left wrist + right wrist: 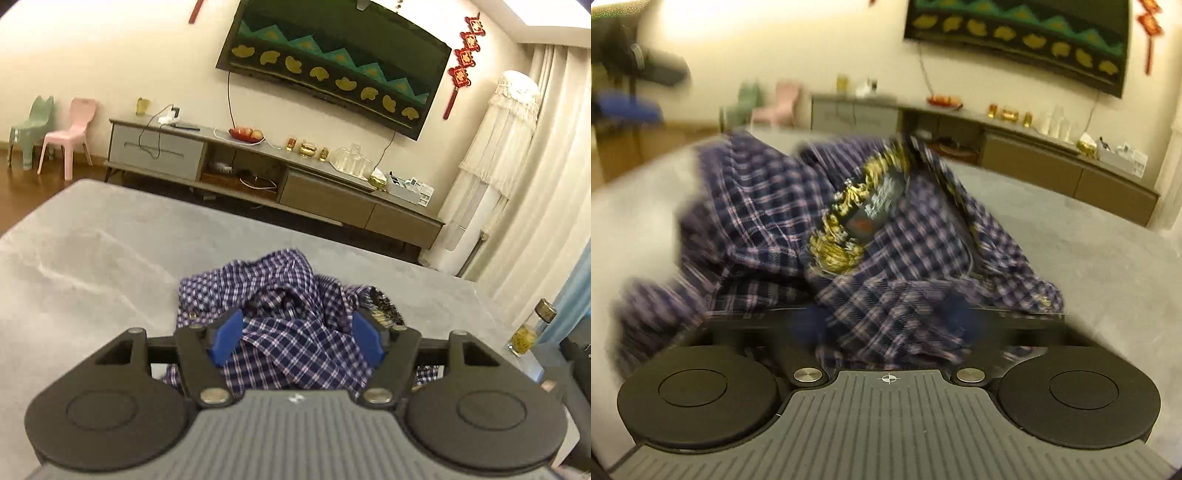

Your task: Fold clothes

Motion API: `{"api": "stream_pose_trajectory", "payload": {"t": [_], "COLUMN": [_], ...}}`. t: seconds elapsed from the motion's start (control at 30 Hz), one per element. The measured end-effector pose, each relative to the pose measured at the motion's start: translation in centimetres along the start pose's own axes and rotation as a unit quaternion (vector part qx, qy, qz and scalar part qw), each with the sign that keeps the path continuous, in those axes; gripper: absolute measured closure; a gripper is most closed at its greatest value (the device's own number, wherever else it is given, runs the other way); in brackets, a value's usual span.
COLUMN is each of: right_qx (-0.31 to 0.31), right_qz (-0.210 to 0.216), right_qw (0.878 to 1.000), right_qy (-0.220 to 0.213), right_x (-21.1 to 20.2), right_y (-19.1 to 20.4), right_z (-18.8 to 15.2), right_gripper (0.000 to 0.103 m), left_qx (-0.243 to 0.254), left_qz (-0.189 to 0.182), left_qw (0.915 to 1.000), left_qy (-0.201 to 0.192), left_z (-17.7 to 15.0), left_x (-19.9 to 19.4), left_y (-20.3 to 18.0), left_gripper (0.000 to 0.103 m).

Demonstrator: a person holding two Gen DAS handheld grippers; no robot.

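Left gripper (297,338) open over crumpled plaid shirt (291,295).

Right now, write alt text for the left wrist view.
A crumpled blue plaid shirt lies on a grey bed, with the left gripper held over it, jaws apart. Behind stand a low TV cabinet and a wall-mounted screen.

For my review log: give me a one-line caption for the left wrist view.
Left gripper, blue pads apart, over a crumpled plaid shirt on a grey surface.
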State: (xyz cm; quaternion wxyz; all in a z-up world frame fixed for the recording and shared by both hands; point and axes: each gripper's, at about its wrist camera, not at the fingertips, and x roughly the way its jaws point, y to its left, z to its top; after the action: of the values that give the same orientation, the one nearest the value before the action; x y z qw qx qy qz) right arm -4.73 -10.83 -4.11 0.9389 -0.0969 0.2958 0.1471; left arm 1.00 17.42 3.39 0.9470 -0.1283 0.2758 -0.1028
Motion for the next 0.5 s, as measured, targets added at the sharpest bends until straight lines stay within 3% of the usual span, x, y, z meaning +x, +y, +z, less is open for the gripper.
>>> {"api": "stream_pose_trajectory", "payload": {"t": [0.03,0.1,0.17,0.23,0.33,0.5], "right_qx": [0.050,0.122,0.126,0.137,0.134,0.085], "right_qz": [-0.006,-0.015,-0.055,-0.055,-0.032,-0.014], "right_qw": [0.999,0.991,0.987,0.986,0.987,0.992], "right_qy": [0.001,-0.046,-0.078,-0.078,-0.079,-0.096], "right_x": [-0.6,-4.4,-7.4,-8.1,-7.6,-8.5], "right_y": [-2.5,-6.9,-9.4,-10.7,-9.7,-7.6], "right_z": [0.3,1.3,1.6,1.1,-1.1,-1.9], "right_gripper": [0.102,0.103,0.102,0.102,0.102,0.102], "left_qx": [0.004,0.013,0.014,0.013,0.024,0.004], "left_qz": [0.000,-0.023,-0.061,-0.113,-0.135,-0.109], "left_qw": [1.0000,0.9997,0.9978,0.9926,0.9848,0.9761], "left_qy": [-0.001,0.002,0.019,0.044,0.107,0.188], "left_z": [0.4,1.4,2.4,3.4,3.9,3.2], "left_x": [0.3,1.4,3.6,6.6,12.8,21.0], "left_y": [-0.3,-1.3,-2.7,-4.6,-8.7,-11.9], "left_gripper": [0.036,0.031,0.020,0.014,0.008,0.008]}}
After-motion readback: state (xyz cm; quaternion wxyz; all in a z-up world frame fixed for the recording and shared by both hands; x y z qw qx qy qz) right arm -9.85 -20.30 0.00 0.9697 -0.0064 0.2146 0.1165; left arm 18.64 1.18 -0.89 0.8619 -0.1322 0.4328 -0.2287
